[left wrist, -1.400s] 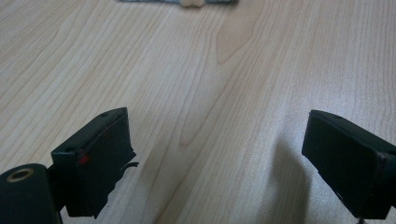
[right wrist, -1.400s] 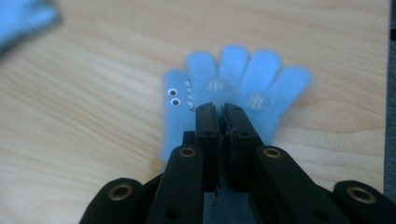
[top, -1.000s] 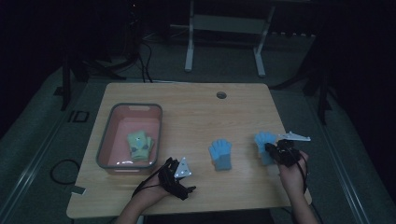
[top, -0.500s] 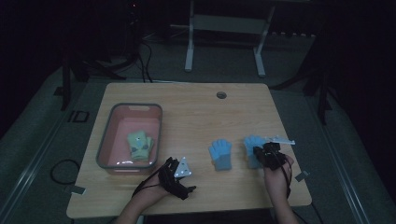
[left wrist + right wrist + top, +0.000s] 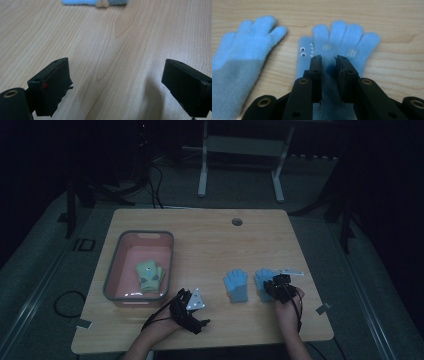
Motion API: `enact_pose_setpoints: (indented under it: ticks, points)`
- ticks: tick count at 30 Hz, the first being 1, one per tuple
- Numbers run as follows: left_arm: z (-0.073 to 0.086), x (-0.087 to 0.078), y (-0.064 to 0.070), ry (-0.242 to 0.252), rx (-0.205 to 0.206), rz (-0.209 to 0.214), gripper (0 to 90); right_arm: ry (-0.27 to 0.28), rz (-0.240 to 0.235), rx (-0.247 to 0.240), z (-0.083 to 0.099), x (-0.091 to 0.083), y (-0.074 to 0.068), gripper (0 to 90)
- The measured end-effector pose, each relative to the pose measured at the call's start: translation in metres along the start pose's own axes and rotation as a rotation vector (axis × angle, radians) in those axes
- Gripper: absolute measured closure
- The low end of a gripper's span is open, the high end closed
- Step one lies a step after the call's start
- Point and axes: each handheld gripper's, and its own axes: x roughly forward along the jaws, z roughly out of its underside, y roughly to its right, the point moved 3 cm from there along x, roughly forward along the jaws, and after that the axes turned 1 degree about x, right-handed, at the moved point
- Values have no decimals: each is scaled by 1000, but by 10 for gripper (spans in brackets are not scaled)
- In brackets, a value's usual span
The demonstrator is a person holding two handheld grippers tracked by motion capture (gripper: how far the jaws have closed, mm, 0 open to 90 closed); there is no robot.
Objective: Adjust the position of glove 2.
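Gloves are the matter here, and the wooden table serves as landmark. On its left part stands a pink tub holding a folded greenish glove pair. Near the table's front edge, just right of the tub, the left gripper rests with its jaws spread wide over bare wood, holding nothing. Right of the table's middle lies a blue glove, flat, fingers away from the person. Just beside it lies a second blue glove with eyes and teeth on its thumb; the right gripper sits over its palm, jaws nearly closed, pinching the fabric between them.
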Motion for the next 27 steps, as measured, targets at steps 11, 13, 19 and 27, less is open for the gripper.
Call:
enact_pose_setpoints:
  ticks: [11,13,19,27]
  points:
    - [0,1,1,-11,6,0,87,42,-68,-95,-19,-22,10,631]
    - [0,1,1,-14,8,0,87,38,-73,-136,-21,-24,13,614]
    - [0,0,1,-5,-2,4,87,35,-146,-254,-24,-29,32,614]
    - [0,0,0,-4,-8,7,87,11,-210,-282,-22,-29,47,587]
